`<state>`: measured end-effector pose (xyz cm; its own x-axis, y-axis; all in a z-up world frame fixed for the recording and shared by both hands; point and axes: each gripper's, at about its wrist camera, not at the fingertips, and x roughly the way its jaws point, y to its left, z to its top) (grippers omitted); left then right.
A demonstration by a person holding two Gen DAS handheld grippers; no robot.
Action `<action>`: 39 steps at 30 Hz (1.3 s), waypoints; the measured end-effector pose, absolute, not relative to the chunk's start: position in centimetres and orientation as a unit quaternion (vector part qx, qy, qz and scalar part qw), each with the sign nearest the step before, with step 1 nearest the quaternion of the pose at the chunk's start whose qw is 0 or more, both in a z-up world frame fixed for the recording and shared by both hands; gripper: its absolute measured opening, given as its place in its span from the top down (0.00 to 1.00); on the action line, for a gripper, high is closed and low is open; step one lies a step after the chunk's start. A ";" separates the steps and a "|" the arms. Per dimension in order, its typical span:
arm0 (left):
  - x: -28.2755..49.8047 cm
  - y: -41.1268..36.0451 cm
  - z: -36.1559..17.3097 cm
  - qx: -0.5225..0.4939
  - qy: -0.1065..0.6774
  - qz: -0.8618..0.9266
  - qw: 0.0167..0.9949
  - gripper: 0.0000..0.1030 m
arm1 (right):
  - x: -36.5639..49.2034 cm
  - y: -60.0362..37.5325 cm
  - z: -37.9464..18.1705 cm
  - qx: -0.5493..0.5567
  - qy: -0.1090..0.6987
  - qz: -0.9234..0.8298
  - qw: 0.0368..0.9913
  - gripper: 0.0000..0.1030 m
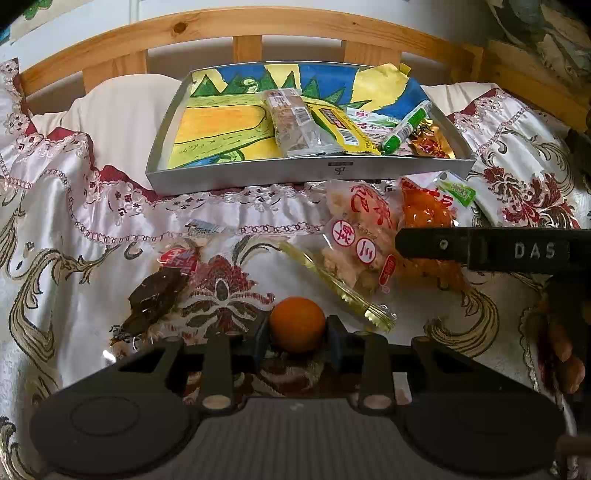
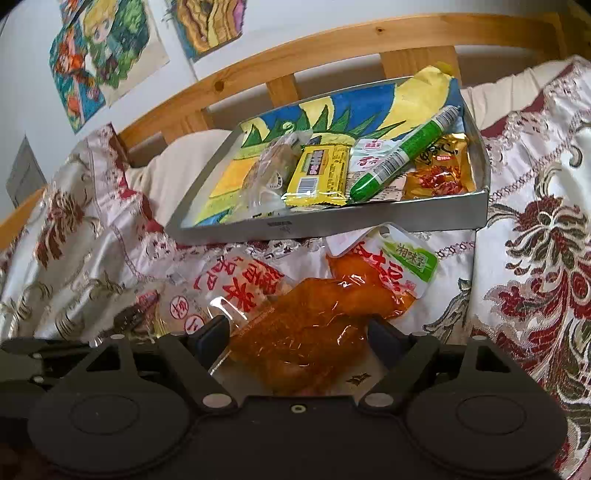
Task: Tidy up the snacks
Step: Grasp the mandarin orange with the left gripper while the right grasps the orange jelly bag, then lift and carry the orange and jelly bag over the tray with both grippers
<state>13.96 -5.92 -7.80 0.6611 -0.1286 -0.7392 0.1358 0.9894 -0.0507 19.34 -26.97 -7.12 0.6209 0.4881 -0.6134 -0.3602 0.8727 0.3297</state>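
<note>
A small round orange fruit (image 1: 297, 323) rests on the embroidered satin cloth, and the blue pads of my left gripper (image 1: 297, 332) press on both its sides. In the right wrist view my right gripper (image 2: 297, 328) stands open astride an orange snack packet (image 2: 314, 317) with a green label; I see no firm pinch. A finger (image 1: 424, 245) of that gripper lies over the same packet (image 1: 424, 210) in the left wrist view. A silver tray (image 1: 258, 173) (image 2: 332, 225) lined with a drawing stands behind, holding several snacks.
A pale packet with red characters (image 1: 354, 236) (image 2: 221, 291), a gold-edged clear packet (image 1: 332, 288) and a dark snack packet (image 1: 155, 295) lie loose on the cloth. A green tube (image 2: 402, 155) and a yellow bar (image 2: 321, 173) lie in the tray. A wooden bed rail (image 1: 295, 26) runs behind.
</note>
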 end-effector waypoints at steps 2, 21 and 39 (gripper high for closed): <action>13.9 -5.9 -7.8 0.004 0.405 -0.072 0.912 0.65 | 19.5 -27.1 -7.0 0.096 0.366 0.236 0.895 0.18; 13.7 -5.4 -7.4 -0.029 0.406 -0.058 0.912 0.66 | 18.8 -25.5 -7.7 0.012 0.357 0.232 0.905 0.40; 12.5 -3.9 -5.7 -0.049 0.382 -0.040 0.922 0.66 | 15.8 -23.0 -6.8 -0.115 0.311 0.232 0.914 0.48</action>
